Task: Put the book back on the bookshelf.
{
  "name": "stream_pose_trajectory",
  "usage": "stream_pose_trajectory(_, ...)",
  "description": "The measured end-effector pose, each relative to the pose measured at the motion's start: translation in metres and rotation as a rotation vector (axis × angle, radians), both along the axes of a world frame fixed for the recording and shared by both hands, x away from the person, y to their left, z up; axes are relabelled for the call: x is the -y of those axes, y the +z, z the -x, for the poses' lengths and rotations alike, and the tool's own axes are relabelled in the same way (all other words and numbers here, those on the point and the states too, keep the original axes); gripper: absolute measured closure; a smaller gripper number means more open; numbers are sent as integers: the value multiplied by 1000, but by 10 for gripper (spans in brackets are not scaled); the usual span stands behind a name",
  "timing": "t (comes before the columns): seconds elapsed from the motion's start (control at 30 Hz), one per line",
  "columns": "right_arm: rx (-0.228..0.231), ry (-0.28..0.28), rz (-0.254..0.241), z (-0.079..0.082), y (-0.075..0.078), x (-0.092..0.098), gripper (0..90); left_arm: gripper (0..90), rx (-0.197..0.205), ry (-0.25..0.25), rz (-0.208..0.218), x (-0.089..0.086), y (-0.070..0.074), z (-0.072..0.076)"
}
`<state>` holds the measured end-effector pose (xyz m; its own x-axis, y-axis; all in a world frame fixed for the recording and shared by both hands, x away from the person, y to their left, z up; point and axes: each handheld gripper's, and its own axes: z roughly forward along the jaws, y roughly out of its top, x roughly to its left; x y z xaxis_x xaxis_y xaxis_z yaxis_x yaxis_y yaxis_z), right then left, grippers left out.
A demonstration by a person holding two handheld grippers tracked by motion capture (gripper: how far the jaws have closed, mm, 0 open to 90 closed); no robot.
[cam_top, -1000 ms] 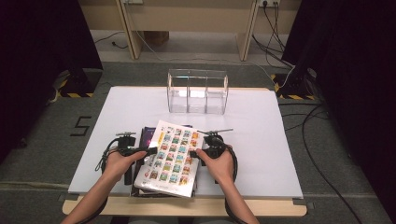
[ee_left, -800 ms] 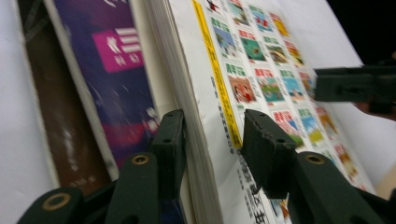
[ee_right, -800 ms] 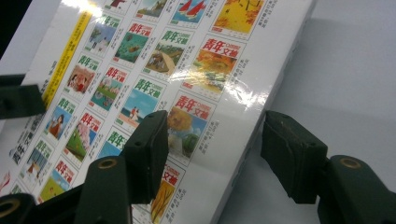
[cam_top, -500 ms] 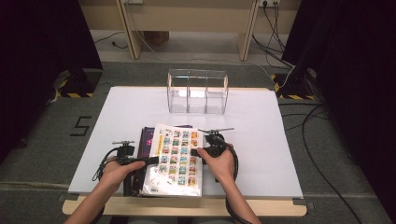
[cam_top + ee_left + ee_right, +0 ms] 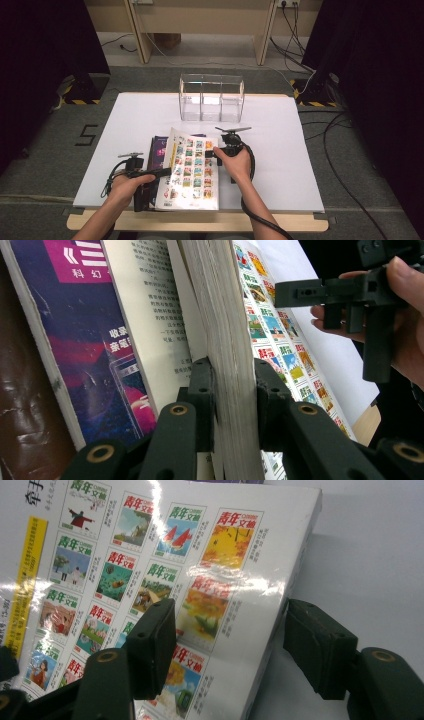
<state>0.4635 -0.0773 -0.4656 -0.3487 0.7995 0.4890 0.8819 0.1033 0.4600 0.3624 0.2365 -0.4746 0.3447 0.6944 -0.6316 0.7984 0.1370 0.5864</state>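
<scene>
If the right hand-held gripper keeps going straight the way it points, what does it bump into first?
Probably the book with the little pictures. The right hand-held gripper has open jaws astride the book's edge: one above the glossy cover, one beside the edge over the white table. The exact gap is hard to judge.

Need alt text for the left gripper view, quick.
The left gripper has just been closing; its black jaws now clamp the page edge of a thick magazine stood on edge. A purple book lies left; the right gripper hovers upper right.
</scene>
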Motion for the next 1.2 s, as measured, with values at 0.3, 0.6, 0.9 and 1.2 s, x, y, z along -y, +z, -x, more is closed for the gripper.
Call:
stream_pose_trajectory(0.3, -68, 1, -84, -11, -10, 2, 299, 735, -14, 22, 18, 1, -3, -4)
stream_pose_trajectory(0.6, -80, 10, -84, -14, -10, 1, 279, 725, -19, 13, -6, 2, -2, -7)
stream_pose_trajectory(0.9, -123, -25, -128, -17, -11, 5, 383, 721, -38, -1, -9, 1, 0, -11)
stream_pose_trajectory(1.2, -4, -34, -89, -6, 13, 4, 592, 716, -48, -11, -48, 0, 1, -14)
